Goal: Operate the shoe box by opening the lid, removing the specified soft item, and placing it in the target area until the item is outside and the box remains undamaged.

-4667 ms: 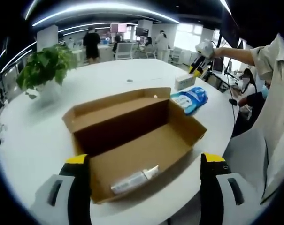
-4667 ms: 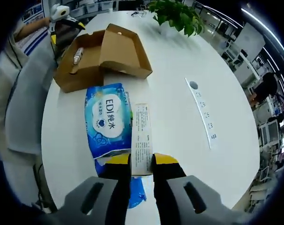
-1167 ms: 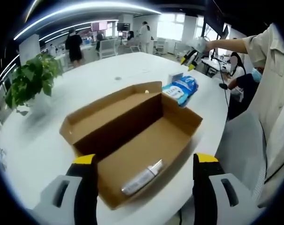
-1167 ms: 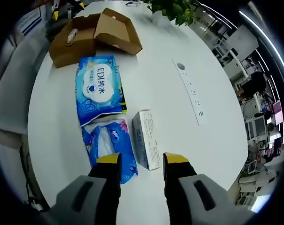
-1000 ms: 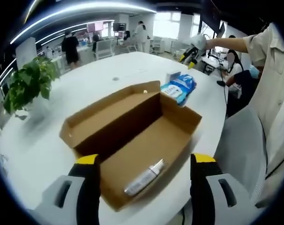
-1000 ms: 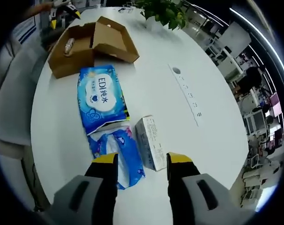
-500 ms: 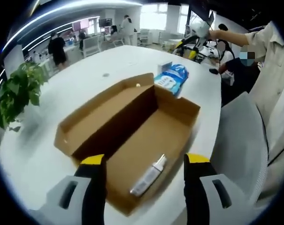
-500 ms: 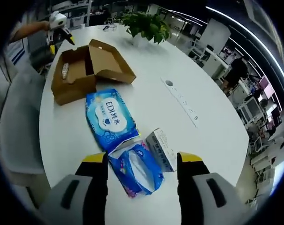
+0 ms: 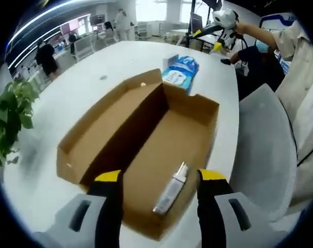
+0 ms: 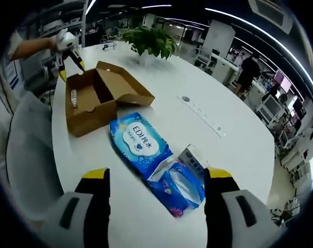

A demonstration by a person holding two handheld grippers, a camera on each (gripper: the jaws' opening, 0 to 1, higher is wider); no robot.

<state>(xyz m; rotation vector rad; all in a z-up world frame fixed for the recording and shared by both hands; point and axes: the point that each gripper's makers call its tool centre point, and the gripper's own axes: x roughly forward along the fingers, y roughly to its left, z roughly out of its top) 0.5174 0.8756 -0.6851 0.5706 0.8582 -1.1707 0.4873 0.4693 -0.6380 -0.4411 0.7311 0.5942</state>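
Hovering with jaws spread above the shoe box point(image 9: 146, 139), the left gripper point(image 9: 157, 178) is framing a small tube point(image 9: 170, 188) lying on the box floor, lid folded back. Beside the box, two blue wipe packs point(image 10: 140, 142) are lying on the table point(image 10: 208, 98); the right gripper point(image 10: 156, 178) is hanging open, empty. Whether the tube is soft is hard to make out.
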